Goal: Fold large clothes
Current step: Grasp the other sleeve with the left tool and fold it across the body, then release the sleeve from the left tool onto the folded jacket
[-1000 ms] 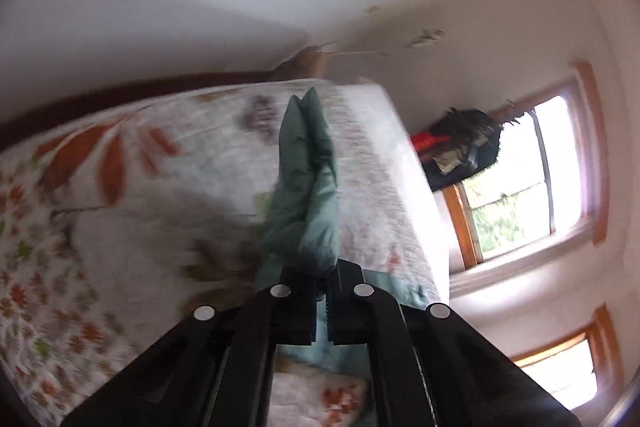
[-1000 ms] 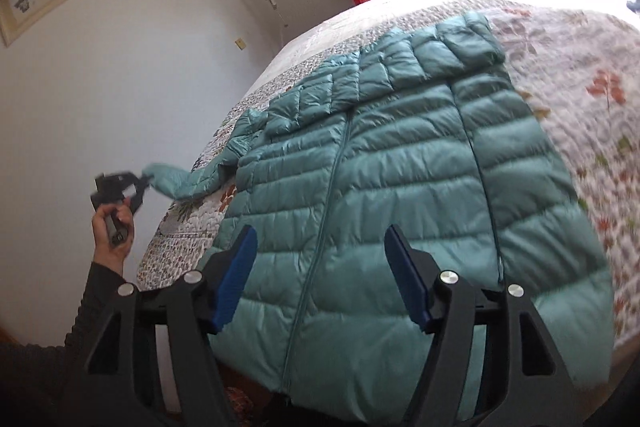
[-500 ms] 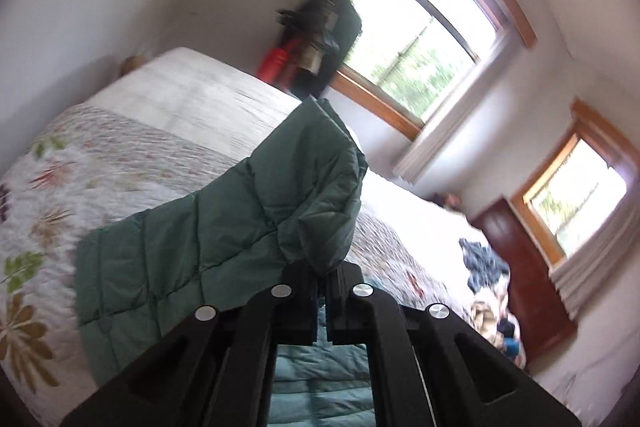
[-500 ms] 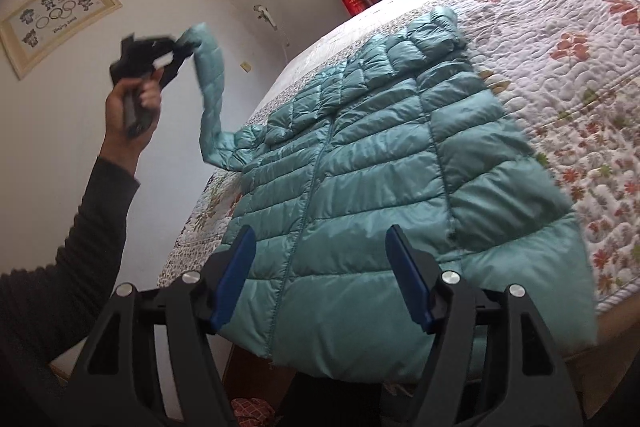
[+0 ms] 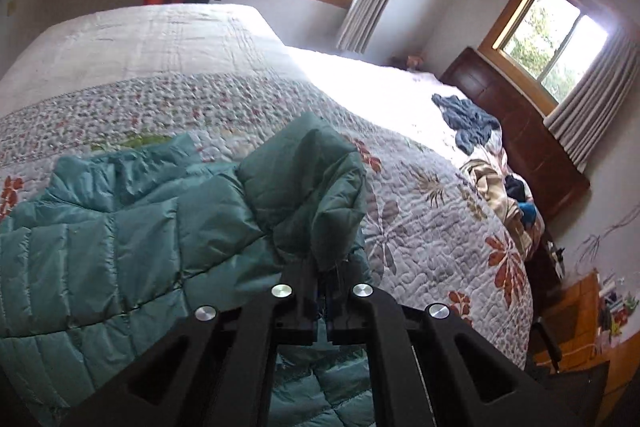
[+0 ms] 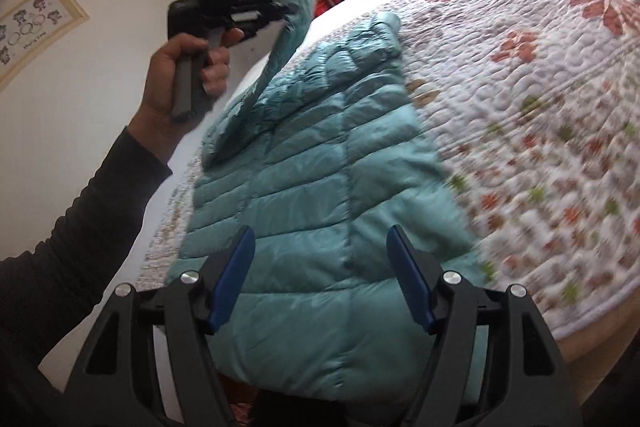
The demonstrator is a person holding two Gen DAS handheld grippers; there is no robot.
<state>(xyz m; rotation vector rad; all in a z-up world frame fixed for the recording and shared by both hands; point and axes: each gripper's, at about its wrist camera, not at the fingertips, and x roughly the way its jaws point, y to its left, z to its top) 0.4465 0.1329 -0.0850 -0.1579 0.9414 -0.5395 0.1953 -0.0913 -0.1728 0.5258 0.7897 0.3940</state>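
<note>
Holding the sleeve above the jacket.
My left gripper pinches its cuff, arm raised; my right gripper hovers spread over the hem.

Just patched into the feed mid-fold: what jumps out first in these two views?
The teal puffer jacket spread face-up across the floral quilt dominates. Its sleeve is lifted high over the jacket's left side, clamped in the left tongs held by a hand. The right tongs hang open above the hem, holding nothing.
</note>
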